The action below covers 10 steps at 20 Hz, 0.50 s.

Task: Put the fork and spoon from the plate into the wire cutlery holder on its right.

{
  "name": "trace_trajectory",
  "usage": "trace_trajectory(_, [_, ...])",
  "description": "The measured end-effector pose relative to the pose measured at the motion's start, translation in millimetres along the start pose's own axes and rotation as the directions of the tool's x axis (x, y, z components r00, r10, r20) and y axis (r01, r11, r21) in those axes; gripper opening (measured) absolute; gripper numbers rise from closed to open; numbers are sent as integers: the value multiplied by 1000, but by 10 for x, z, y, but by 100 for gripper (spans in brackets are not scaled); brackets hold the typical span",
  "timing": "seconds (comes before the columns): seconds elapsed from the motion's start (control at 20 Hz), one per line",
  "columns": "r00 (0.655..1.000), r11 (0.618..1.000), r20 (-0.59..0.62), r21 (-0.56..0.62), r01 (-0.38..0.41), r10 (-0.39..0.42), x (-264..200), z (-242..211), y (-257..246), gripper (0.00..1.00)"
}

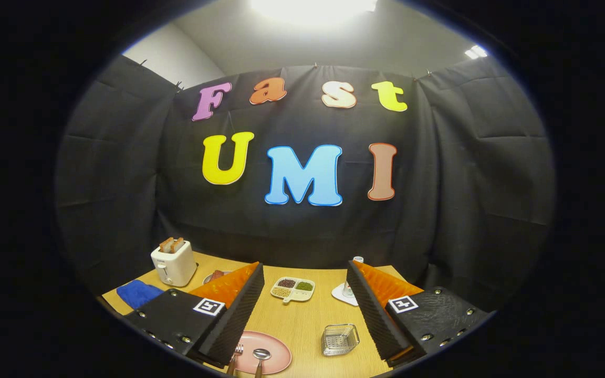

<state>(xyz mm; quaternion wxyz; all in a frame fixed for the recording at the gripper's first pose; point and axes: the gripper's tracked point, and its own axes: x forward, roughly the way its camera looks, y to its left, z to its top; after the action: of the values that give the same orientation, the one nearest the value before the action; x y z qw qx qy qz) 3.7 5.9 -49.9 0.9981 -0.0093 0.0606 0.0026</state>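
Observation:
A pink plate [276,350] lies on the wooden table low between my fingers, close to the left one. A fork [237,353] and a spoon [260,357] rest on it side by side, their handles pointing toward me. The wire cutlery holder [340,338] stands to the plate's right, nearer the right finger, and looks empty. My gripper [302,310] hangs above the table with its fingers wide apart and nothing between them.
A white toaster [174,261] with toast stands at the back left, a blue cloth [138,294] beside it. A divided dish of grains [292,289] sits mid-table beyond the plate. A white coaster with a glass [345,292] peeks out behind the right finger.

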Motion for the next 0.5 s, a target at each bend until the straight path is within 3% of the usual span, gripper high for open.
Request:
trace_trajectory(0.25, [987,999,-154,1,-39,39,58,-712,129,97])
trace_trajectory(0.5, [913,993,-392,32,-113,116,11,-1671,400,78])
